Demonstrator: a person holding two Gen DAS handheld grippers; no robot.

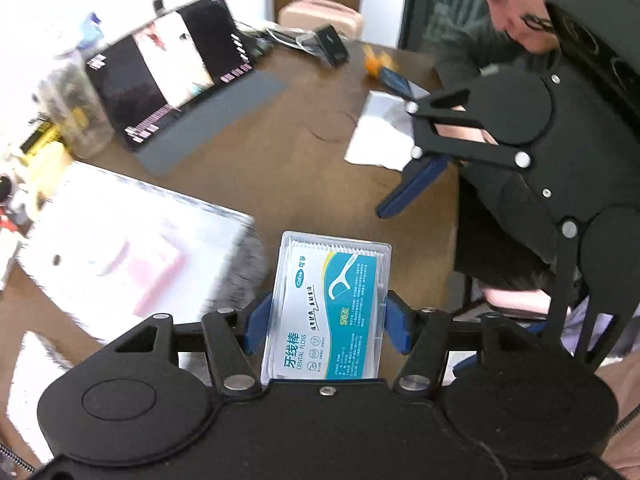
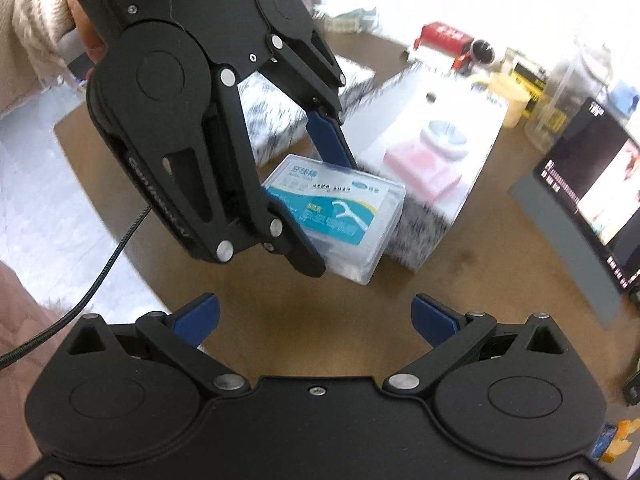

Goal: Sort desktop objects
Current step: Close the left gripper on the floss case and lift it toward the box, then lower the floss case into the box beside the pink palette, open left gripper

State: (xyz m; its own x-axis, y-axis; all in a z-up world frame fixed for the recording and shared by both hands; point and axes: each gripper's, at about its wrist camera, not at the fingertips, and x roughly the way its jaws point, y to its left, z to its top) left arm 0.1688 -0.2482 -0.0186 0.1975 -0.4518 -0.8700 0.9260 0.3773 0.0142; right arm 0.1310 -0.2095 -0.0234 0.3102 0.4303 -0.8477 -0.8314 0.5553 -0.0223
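Note:
A clear plastic dental floss box point(image 1: 328, 308) with a teal and white label is clamped between the blue pads of my left gripper point(image 1: 326, 322), held above the brown table point(image 1: 280, 168). In the right wrist view the same floss box point(image 2: 340, 216) hangs in the left gripper point(image 2: 320, 208), just in front of a white patterned box point(image 2: 424, 152). My right gripper point(image 2: 316, 318) stands open below it, nothing between its blue fingers point(image 2: 200, 316). The right gripper point(image 1: 416, 184) also shows at the right of the left wrist view, over a white tissue point(image 1: 380, 136).
A laptop point(image 1: 172, 76) stands open at the table's far left, with a clear jar point(image 1: 76, 96) beside it. A white box point(image 1: 120, 240) with a pink item lies near left. A phone point(image 1: 394, 82), an orange object point(image 1: 374, 62) and a seated person point(image 1: 512, 12) are at the far right.

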